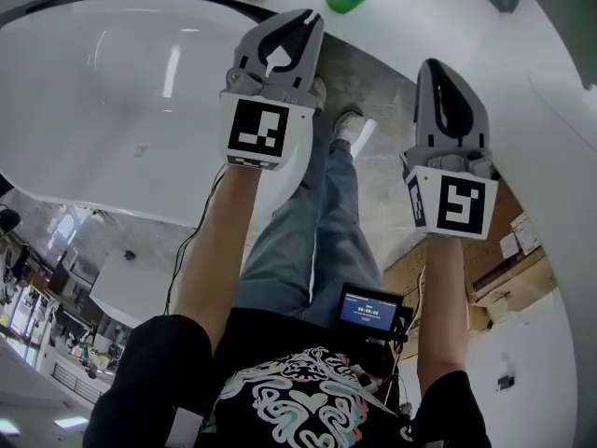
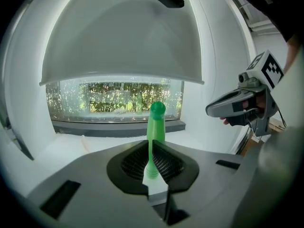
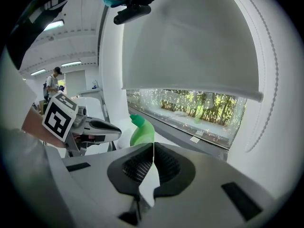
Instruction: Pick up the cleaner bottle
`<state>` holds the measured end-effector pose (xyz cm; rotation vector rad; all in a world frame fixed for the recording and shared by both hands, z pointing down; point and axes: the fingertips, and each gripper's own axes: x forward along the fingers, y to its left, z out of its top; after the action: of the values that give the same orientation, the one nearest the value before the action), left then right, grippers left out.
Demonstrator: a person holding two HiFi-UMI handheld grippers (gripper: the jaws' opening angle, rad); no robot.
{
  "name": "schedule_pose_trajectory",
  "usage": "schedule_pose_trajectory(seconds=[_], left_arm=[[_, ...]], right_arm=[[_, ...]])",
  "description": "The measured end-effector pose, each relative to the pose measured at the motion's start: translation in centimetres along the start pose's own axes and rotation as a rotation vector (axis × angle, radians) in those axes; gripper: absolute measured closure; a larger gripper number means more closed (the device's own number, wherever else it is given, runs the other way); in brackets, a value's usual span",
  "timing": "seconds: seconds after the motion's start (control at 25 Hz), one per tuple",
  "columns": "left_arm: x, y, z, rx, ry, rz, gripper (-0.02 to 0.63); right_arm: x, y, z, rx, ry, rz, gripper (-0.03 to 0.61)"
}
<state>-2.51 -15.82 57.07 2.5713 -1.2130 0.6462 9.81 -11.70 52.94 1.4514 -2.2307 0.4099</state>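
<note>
I am holding my left tongs (image 2: 151, 163) clenched on nothing, pads pressed flat together. My right tongs (image 3: 153, 161) are clenched and carrying nothing as well. The green cleaner bottle (image 2: 156, 122) is standing upright on the white ledge (image 2: 71, 146) under the window (image 2: 118, 99). It is sitting straight ahead of the left tongs and apart from them, and ahead and a little to the left of the right tongs.

The left tongs are lining up best, so I am judging them the ones to use. They are needing to spread wide before they are closing in, or the tips will be knocking the bottle over. I am aiming for the broader body below the slim neck, coming in level, one pad on each side, then squeezing squarely and lifting straight up. The right tongs are best waiting off to the side.

Counting: I am seeing two tongs, one cleaner bottle, one window, one ledge and one white bathtub (image 1: 112, 91) below my left arm.
</note>
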Motion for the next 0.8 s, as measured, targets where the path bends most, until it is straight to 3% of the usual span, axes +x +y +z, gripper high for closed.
schedule_pose_trajectory(seconds=[0.24,0.36,0.52,0.6,0.8], left_arm=[[1.3,-0.2,-0.9,-0.031,-0.003,-0.008,0.595],[1.7,-0.5,-0.8,-0.009,-0.051,-0.030,0.595],[2.1,-1.0,-1.3,0.014,-0.035,-0.056,0.586],[2.3,-1.3,-1.1,0.009,-0.051,-0.075,0.498],[3.3,-1.7,-1.1,0.023,-0.066,-0.070,0.412]], right_arm=[[1.0,-0.4,-1.1,0.007,0.008,-0.002,0.552],[1.4,-0.2,-1.3,0.011,0.005,0.003,0.552],[1.8,0.1,-1.5,0.017,0.004,0.013,0.552],[2.0,0.2,-1.6,0.028,0.002,0.014,0.552],[1.7,-0.3,-2.7,0.015,0.025,0.019,0.552]])
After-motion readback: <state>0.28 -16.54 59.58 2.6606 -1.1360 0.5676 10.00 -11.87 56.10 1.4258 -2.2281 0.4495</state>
